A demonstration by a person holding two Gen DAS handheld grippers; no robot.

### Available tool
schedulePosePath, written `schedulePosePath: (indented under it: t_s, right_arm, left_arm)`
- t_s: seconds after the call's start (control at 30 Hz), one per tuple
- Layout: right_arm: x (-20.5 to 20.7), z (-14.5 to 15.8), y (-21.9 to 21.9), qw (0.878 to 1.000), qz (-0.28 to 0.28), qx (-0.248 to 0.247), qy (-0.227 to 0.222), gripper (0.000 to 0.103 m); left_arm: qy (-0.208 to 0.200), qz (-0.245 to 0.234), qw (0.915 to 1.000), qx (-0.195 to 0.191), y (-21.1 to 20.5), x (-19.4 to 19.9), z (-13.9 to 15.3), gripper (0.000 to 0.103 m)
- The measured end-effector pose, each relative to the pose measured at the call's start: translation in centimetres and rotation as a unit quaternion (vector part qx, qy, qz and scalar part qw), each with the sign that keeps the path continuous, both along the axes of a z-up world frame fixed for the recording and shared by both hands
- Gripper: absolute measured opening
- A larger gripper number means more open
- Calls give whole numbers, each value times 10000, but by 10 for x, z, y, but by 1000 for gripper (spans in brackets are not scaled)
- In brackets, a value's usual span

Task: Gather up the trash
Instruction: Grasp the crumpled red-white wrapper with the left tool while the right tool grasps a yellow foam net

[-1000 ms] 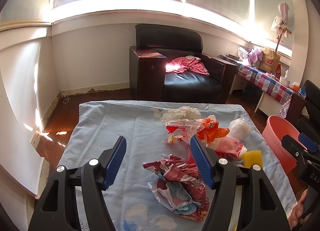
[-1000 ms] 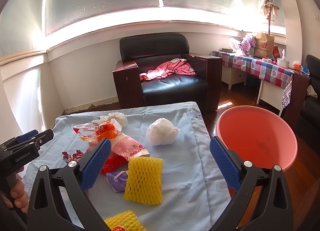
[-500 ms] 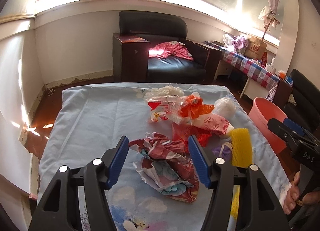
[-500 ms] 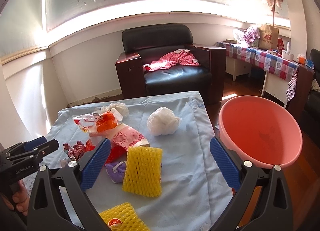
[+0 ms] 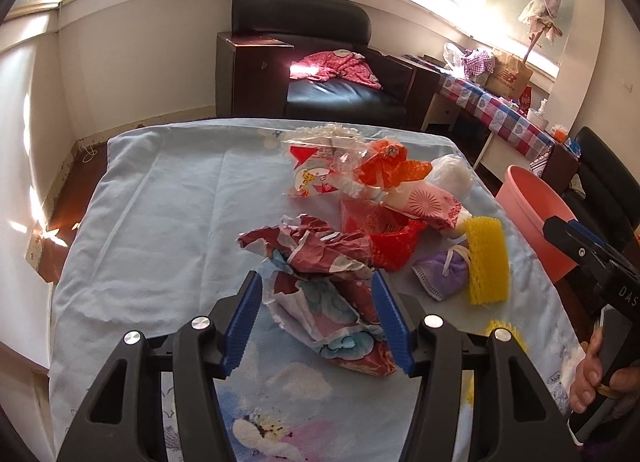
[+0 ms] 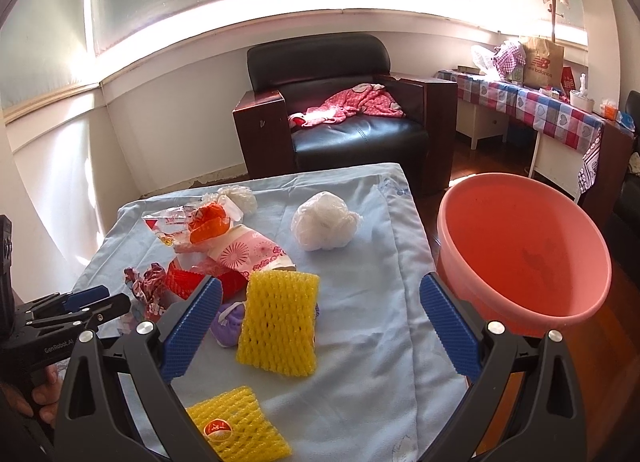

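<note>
- Sitting just off the right edge of the blue-clothed table (image 6: 360, 342), the pink basin (image 6: 524, 258) holds nothing that either view shows; a faint stain marks its inner wall.
- Counting the trash on the table: two yellow foam nets (image 6: 280, 322), one beside the basin-side middle and one at the near edge (image 6: 236, 428); one purple face mask (image 6: 230, 322); one white plastic ball (image 6: 324, 221) toward the armchair (image 6: 340, 117); one crumpled red paper wrapper (image 5: 324, 290); and a heap of red, orange and pink wrappers (image 5: 372, 189).
- Around the red paper wrapper stands the left gripper (image 5: 318, 326); its jaws have just been narrowing, the paper lies between them, and the blue pads are not clearly pressing it.
- Above the larger foam net, the right gripper (image 6: 320, 322) is spread wide and holds nothing.
- Only the right wrist view shows the basin's whole interior and the second net's label; only the left shows the wrapper's printed pattern.
</note>
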State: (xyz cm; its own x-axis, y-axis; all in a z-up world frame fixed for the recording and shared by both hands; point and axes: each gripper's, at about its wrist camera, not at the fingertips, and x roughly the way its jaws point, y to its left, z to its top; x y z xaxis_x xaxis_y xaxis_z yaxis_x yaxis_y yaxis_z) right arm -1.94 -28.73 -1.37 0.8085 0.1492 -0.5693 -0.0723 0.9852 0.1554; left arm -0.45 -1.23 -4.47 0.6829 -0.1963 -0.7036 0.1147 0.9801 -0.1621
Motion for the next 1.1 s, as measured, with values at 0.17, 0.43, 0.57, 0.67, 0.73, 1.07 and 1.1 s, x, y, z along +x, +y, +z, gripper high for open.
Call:
schedulePosePath:
  t_s: [0.17, 0.43, 0.57, 0.67, 0.73, 1.07, 1.1]
  right_arm:
    - [4, -7, 0, 9999, 55, 62, 131, 100]
    - [4, -10, 3, 9996, 175, 12, 233, 100]
    - [5, -13, 3, 9987, 305, 116, 379, 99]
    - [9, -17, 3, 9969, 459, 297, 570, 94]
    - [12, -22, 4, 9950, 542, 391, 740, 91]
    - [28, -51, 9, 9798, 814, 831, 1629, 49]
    - [28, -52, 9, 9789, 832, 857, 1658, 40]
  left_arm:
    - [231, 167, 9995, -122, 10, 4, -13, 49]
    - [320, 187, 9991, -211, 11, 13, -19, 9]
    - [239, 201, 9991, -296, 13, 9, -16, 3]
    - [115, 148, 9993, -312, 12, 5, -10, 3]
    - [43, 122, 9994, -336, 13, 4, -6, 3]
    - [-156, 73, 9987, -477, 16, -4, 11, 3]
    - [-172, 82, 9987, -480, 17, -5, 12, 3]
